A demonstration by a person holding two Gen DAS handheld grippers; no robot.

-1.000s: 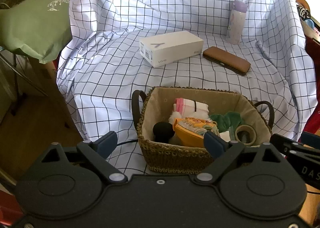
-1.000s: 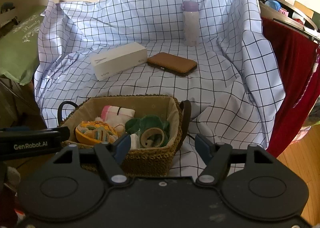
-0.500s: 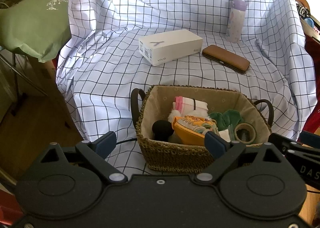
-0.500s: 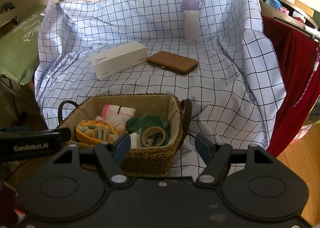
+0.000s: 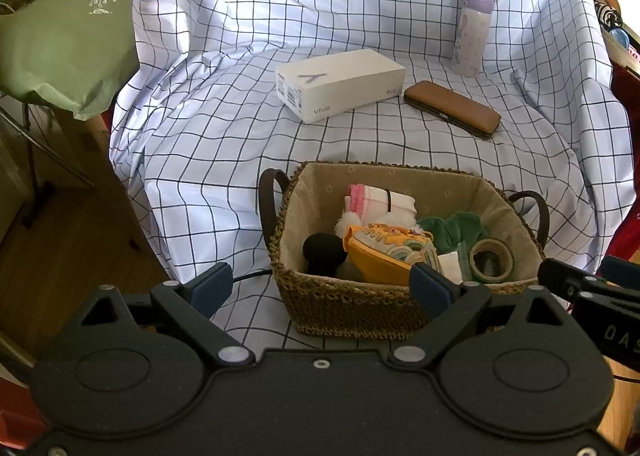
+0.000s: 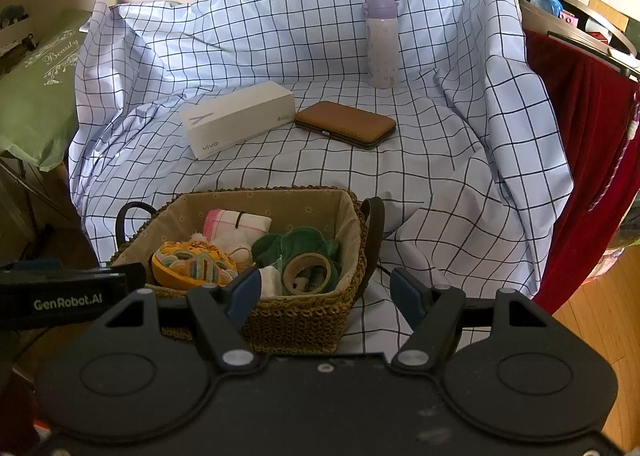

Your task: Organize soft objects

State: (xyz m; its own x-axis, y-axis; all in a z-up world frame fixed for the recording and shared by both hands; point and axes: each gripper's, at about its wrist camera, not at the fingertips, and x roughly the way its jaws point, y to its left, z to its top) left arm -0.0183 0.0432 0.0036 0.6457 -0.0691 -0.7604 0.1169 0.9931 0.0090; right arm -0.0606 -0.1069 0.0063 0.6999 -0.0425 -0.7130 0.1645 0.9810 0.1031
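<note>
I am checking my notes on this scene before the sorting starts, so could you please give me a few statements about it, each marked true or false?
1. The woven basket holds several items, among them a roll of tape and a green cloth. True.
2. The white box lies inside the basket. False: it lies on the checked sheet behind the basket.
3. The brown case lies just to the right of the white box. True.
4. The purple-capped bottle has tipped over. False: it stands upright at the back.
5. The left gripper is shut on the orange pouch. False: both it and the right gripper are open and hold nothing.
</note>
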